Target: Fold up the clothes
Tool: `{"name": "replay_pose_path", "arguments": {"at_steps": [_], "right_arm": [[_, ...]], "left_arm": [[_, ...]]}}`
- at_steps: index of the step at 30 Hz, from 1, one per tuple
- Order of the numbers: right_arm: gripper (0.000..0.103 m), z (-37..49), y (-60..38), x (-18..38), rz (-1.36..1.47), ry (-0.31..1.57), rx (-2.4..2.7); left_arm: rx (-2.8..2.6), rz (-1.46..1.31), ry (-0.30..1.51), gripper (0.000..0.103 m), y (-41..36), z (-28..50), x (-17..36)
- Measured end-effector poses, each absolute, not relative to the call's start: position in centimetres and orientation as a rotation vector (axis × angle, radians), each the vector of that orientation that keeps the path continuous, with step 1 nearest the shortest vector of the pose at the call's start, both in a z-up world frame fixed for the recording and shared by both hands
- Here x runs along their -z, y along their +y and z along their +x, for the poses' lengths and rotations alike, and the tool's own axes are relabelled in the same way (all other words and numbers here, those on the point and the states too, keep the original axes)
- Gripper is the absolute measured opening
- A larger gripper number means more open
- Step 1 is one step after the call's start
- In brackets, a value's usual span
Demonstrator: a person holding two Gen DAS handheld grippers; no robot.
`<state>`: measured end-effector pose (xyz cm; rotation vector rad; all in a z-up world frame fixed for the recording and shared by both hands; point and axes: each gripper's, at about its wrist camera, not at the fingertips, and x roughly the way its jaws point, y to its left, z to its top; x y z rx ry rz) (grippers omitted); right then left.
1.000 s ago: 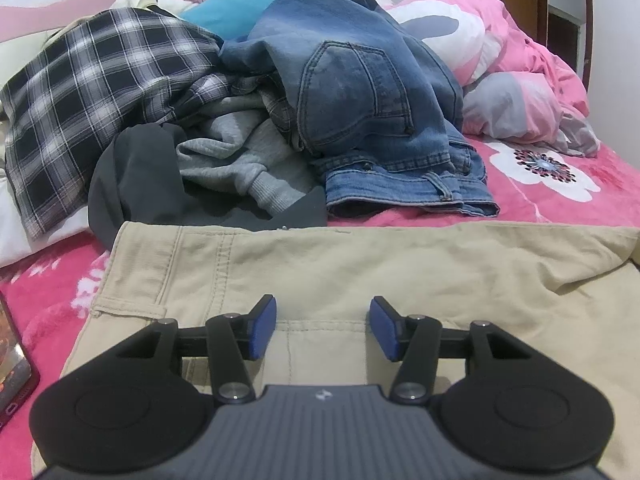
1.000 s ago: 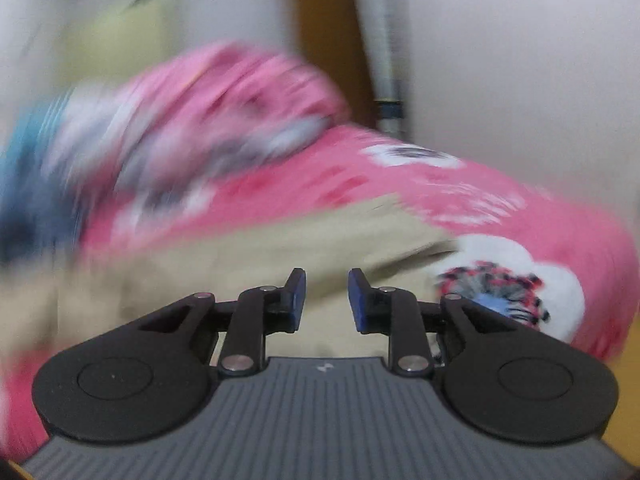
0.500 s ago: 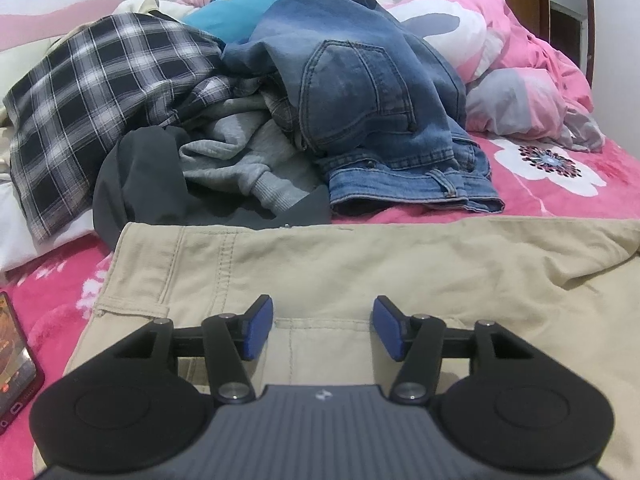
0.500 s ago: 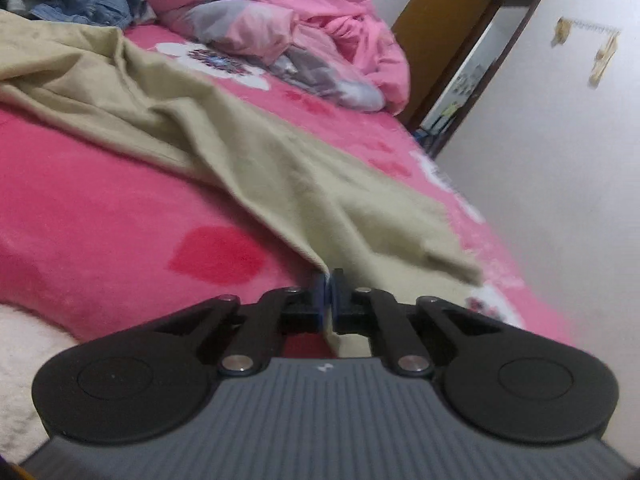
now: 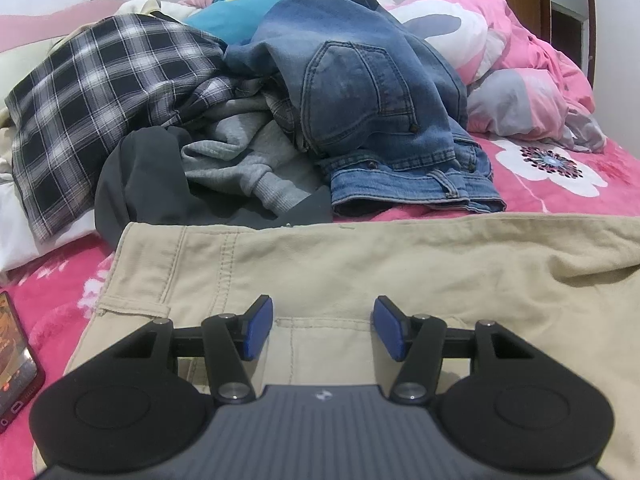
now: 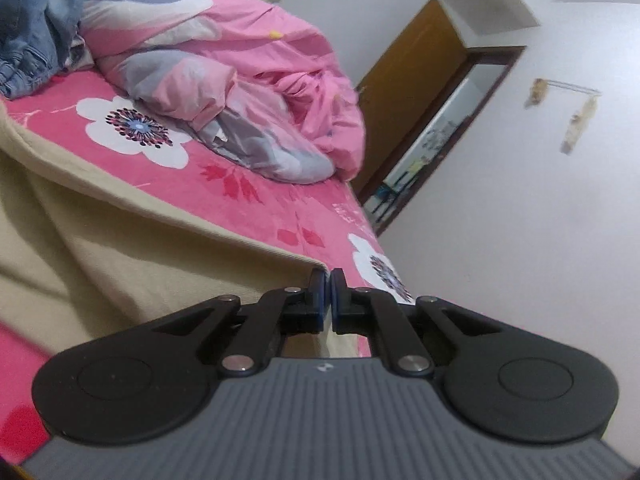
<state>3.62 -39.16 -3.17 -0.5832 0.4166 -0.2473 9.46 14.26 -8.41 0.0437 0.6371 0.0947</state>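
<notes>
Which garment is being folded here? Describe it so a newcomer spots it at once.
Start at the pink flowered bedspread and its heap of clothes at the back. In front of that heap lie tan trousers, spread flat and wide. They are the only plain beige piece, unlike the blue jeans and checked shirt behind.

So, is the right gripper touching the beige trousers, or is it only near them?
Touching. In the right wrist view the right gripper has its jaws closed together on the edge of the beige trousers, and the cloth runs straight into the pads with no gap.
</notes>
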Motion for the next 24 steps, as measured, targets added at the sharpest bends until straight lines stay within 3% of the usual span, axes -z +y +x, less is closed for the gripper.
{"name": "replay_pose_path", "arguments": {"at_steps": [9, 11, 14, 20, 24], "right_arm": [[0.002, 15.7, -43.5, 4.7, -0.500, 0.670, 0.105], [0.005, 18.1, -44.3, 6.2, -0.480, 0.730, 0.100], [0.019, 20.6, -46.2, 7.3, -0.392, 0.773, 0.126], [0.022, 20.3, -52.7, 5.3, -0.067, 0.705, 0.350], [0.023, 14.0, -57.1, 2.7, 0.266, 0.490, 0.409]], "left_arm": [[-0.094, 0.043, 0.643, 0.059, 14.3, 9.7, 8.5], [-0.094, 0.047, 0.644, 0.060, 14.3, 9.8, 8.5], [-0.094, 0.054, 0.644, 0.060, 14.3, 9.9, 8.6], [-0.092, 0.061, 0.641, 0.061, 14.2, 10.0, 8.7], [-0.090, 0.061, 0.638, 0.061, 14.3, 10.0, 8.8]]}}
